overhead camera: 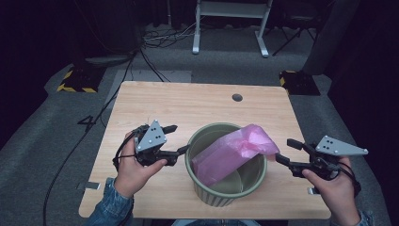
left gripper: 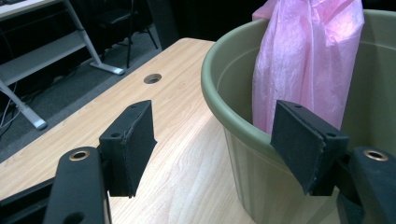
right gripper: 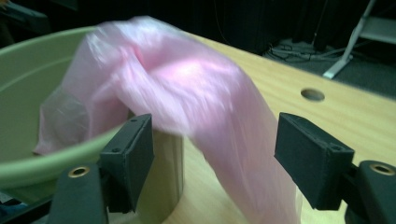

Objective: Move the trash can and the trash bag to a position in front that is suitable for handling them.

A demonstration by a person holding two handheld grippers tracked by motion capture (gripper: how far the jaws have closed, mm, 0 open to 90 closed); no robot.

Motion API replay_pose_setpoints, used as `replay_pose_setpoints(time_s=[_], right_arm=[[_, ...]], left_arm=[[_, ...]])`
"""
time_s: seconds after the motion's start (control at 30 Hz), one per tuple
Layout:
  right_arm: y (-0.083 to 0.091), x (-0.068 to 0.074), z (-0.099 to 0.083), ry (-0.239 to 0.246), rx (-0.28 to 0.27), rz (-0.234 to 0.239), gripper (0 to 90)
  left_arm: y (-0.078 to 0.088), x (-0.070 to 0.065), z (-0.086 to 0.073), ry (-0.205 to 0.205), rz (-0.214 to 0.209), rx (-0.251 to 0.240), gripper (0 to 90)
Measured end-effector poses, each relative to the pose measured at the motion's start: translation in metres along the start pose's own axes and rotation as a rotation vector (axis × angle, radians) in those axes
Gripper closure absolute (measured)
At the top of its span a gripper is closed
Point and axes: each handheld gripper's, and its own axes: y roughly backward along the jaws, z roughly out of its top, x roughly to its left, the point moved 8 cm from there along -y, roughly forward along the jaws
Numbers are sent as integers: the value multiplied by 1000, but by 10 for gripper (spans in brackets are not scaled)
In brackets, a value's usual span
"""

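Observation:
An olive-green ribbed bin [overhead camera: 207, 129] stands on the wooden table [overhead camera: 188, 103] near its front edge. A pink plastic bag [overhead camera: 235, 148] lies partly inside it and drapes over the right side of the rim. My left gripper [overhead camera: 179, 138] is open just left of the bin, its near jaw close to the rim. In the left gripper view the bin [left gripper: 215, 93] and bag [left gripper: 303, 60] stand beside the open jaws of the left gripper [left gripper: 219, 140]. My right gripper [overhead camera: 283, 149] is open at the bag's hanging end. In the right gripper view the bag [right gripper: 187, 93] hangs between its pads [right gripper: 130, 154], untouched by them.
A round cable hole [overhead camera: 237, 97] sits at the table's far edge. Beyond the table are a white desk frame [overhead camera: 230, 19], floor cables [overhead camera: 155, 70] and yellow-and-black striped bases [overhead camera: 77, 80]. Bare tabletop lies behind the bin.

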Motion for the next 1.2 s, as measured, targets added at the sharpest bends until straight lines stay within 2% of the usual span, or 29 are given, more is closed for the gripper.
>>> replay_pose_setpoints(time_s=[0.13, 0.27, 0.5, 0.6, 0.67, 0.73, 0.83, 1.0, 1.2], right_arm=[[-4, -7, -18, -28, 26, -8, 270], [-10, -14, -34, -49, 55, -36, 237], [-30, -26, -61, -78, 116, -50, 221], [-41, -33, -73, -80, 147, -64, 291], [-46, -39, -76, -105, 139, -91, 353], [-46, -43, -72, -89, 115, -84, 527], [-40, -44, -55, -46, 55, -85, 677], [-27, -42, -19, 19, -33, -103, 759], [-19, -33, 16, 98, -85, -97, 799]], left_arm=[[1, 1, -1, -2, 7, 6, 301], [6, 5, -6, 10, 24, 17, 301], [13, 9, -10, 27, 39, 9, 300], [15, 8, -11, 30, 42, 10, 299], [16, 9, -12, 31, 43, 15, 297], [17, 8, -12, 35, 47, 15, 296], [18, 8, -11, 34, 50, 14, 295], [18, 5, -6, 29, 49, 7, 294], [17, 0, 7, 2, 40, -4, 294]])
